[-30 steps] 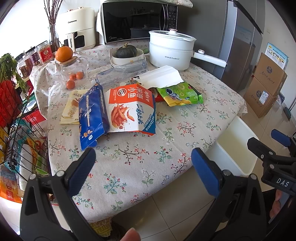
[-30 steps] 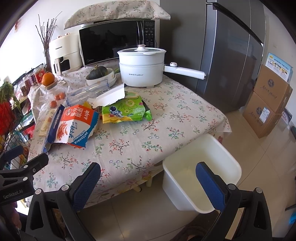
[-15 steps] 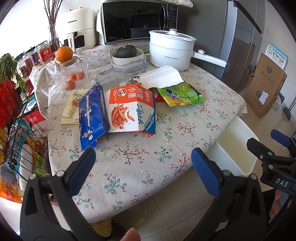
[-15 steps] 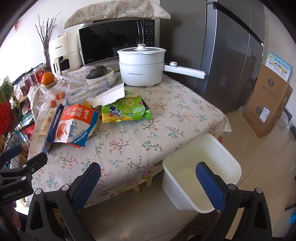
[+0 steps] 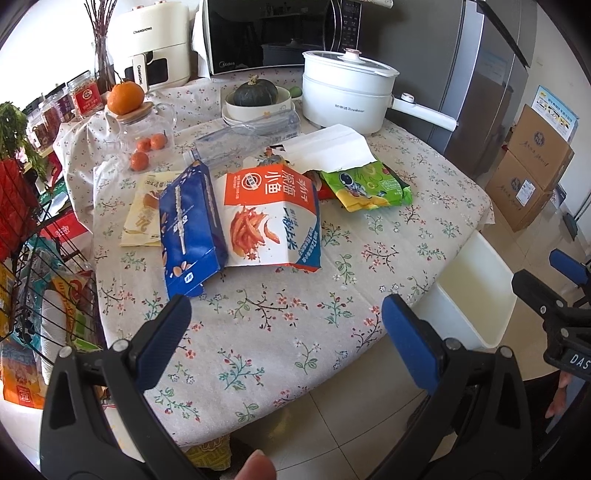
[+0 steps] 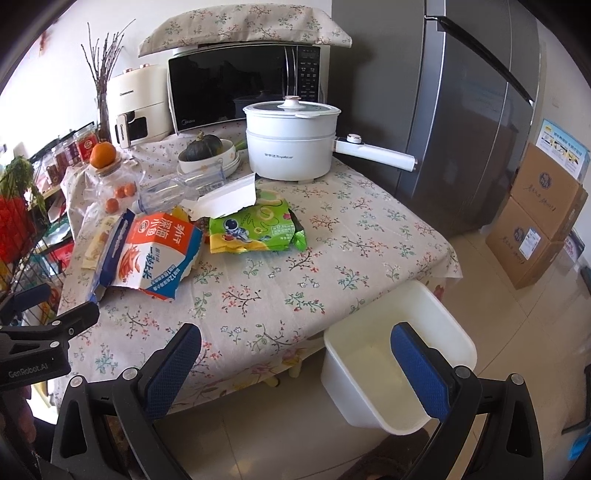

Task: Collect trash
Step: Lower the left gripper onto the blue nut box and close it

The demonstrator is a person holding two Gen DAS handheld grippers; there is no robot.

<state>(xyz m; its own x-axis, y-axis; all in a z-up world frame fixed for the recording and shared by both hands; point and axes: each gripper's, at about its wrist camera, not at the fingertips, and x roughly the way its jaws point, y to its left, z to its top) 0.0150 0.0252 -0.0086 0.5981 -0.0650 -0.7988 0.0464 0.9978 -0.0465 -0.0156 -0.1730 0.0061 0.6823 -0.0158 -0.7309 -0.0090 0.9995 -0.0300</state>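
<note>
1. The left gripper [image 5: 286, 332] hangs over the near edge of the surface [image 5: 258, 332], which is covered by a floral cloth. Its blue-padded jaws are spread wide with nothing between them.
2. The right gripper [image 6: 295, 363] is likewise released and empty. It is off the near corner of the surface, with the white bin [image 6: 443, 332] showing between its fingers.
3. The white bin stands on the tiled floor just beside the surface's corner. It looks empty inside.
4. The trash lies in a loose cluster on the left and middle of the surface. An orange-and-white snack bag [image 5: 271, 218] lies flat, and a blue snack bag [image 5: 188, 225] overlaps its left edge.
5. A pale yellow packet [image 5: 142, 214] is partly tucked under the blue snack bag.
6. A green snack bag [image 5: 369, 186] lies to the right of the orange-and-white one. A torn white paper wrapper [image 5: 328, 147] rests on its far edge.
7. A crushed clear plastic bottle [image 5: 243, 138] lies on its side behind the bags.
8. Farther back stand a white electric pot [image 5: 347, 96] with its lid on, a bowl holding a dark green squash [image 5: 256, 92], and a microwave [image 5: 273, 33].
9. A glass jar [image 5: 144, 129] at the left carries an orange [image 5: 125, 98] on its lid.
</note>
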